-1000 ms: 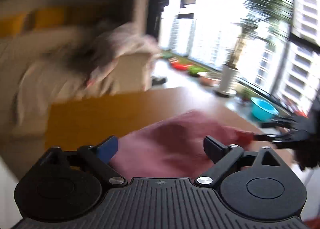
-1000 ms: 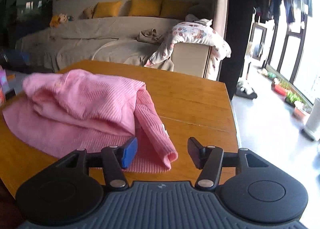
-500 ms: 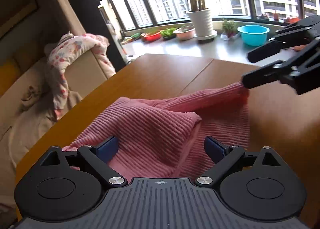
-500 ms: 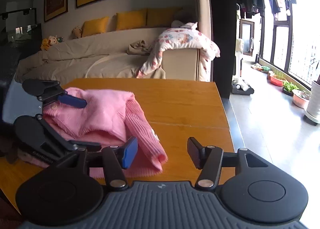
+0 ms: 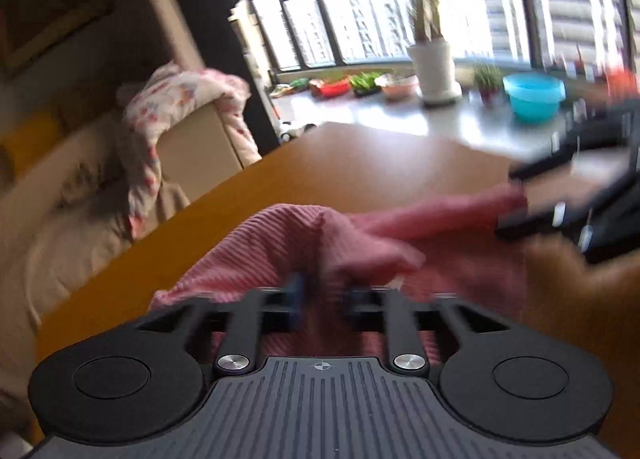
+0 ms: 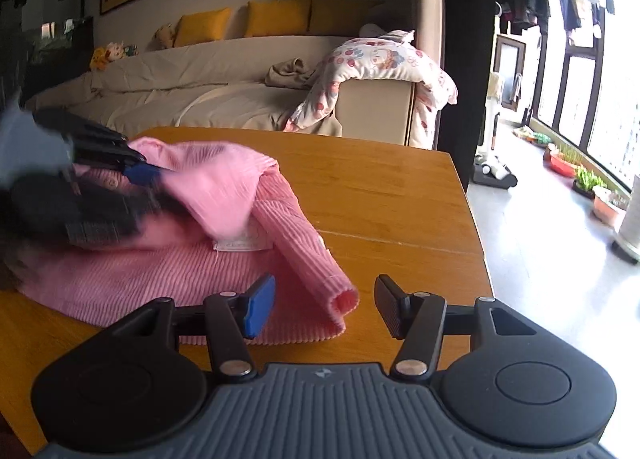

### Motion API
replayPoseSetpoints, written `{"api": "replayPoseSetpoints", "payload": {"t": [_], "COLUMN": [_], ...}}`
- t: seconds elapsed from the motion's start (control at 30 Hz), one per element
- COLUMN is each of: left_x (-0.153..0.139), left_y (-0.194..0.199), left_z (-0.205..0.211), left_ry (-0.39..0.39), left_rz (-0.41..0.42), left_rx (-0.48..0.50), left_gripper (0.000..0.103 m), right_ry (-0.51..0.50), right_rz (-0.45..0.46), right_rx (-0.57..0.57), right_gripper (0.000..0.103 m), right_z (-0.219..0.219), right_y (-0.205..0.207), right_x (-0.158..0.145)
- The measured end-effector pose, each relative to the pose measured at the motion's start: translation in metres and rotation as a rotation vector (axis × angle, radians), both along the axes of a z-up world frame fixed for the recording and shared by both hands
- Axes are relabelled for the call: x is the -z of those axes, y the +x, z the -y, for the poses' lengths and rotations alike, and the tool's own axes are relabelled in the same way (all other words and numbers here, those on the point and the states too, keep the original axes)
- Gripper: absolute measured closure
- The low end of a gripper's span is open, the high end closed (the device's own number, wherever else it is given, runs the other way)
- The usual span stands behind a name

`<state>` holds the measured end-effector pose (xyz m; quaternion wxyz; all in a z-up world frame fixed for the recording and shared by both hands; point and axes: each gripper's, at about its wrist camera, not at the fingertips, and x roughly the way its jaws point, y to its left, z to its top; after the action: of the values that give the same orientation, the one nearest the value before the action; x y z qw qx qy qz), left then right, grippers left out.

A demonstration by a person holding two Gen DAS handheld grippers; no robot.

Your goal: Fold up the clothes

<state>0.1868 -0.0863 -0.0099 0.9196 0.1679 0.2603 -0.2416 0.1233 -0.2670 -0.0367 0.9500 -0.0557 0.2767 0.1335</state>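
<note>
Your left tongs (image 5: 320,293) are pressed nearly together on a fold of the pink ribbed sweater (image 5: 288,255), which rises in a peak straight ahead of the fingertips (this view is smeared by motion, so the exact contact is hard to read). The rest of the knit spreads to the right of the left tongs, across the wooden table (image 5: 360,155). Far to their right, blurred and dark, are your right tongs (image 5: 516,199), just beside the sweater's far edge.

From the right wrist view, your right tongs (image 6: 325,305) stand spread wide with nothing between the fingers. The open cuff of a sleeve (image 6: 340,301) lies on the table in the gap between them, touching neither finger as far as can be seen. The sleeve runs away from the cuff, ahead and to the left, onto the crumpled body of the sweater (image 6: 160,271). A white label (image 6: 240,245) shows on the knit ahead of the blue pad (image 6: 260,307) of the left finger. Farther ahead and to the left, your left tongs (image 6: 154,175) appear as a dark blur with a blue tip, pinching a raised flap of the pink cloth.

Beyond the table, ahead of the right tongs, stands a beige sofa (image 6: 200,99) with yellow cushions (image 6: 276,17) and a floral quilt (image 6: 380,63) draped over its arm.
</note>
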Motion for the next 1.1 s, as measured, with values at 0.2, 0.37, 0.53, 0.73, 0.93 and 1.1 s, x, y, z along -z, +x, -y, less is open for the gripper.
{"api": "replayPoseSetpoints", "payload": {"t": [0.2, 0.37, 0.53, 0.73, 0.93, 1.1], "left_x": [-0.040, -0.050, -0.047, -0.044, -0.056, -0.049], "left_y": [0.027, 0.039, 0.043, 0.040, 0.045, 0.043], "left_z": [-0.054, -0.086, -0.102, -0.110, -0.129, -0.131], "left_ry": [-0.304, -0.489, -0.578, -0.599, -0.638, -0.646], "left_rz": [-0.124, -0.191, -0.228, -0.233, -0.223, -0.231], "left_rx": [-0.064, -0.094, -0.095, -0.090, -0.105, -0.111], "left_gripper": [0.095, 0.095, 0.095, 0.094, 0.093, 0.087], "right_ry": [-0.088, -0.080, -0.065, -0.105, -0.122, -0.114], "right_rz": [-0.012, -0.034, -0.001, -0.133, -0.187, -0.024], "right_rx": [-0.043, -0.108, -0.274, -0.398, -0.476, -0.329], "right_gripper": [0.070, 0.098, 0.099, 0.099, 0.080, 0.042], "right_z": [-0.012, -0.020, -0.050, -0.092, -0.091, -0.057], "right_y": [0.028, 0.037, -0.001, -0.010, -0.033, -0.068], "right_x": [-0.003, -0.013, -0.036, -0.003, -0.024, -0.040]}}
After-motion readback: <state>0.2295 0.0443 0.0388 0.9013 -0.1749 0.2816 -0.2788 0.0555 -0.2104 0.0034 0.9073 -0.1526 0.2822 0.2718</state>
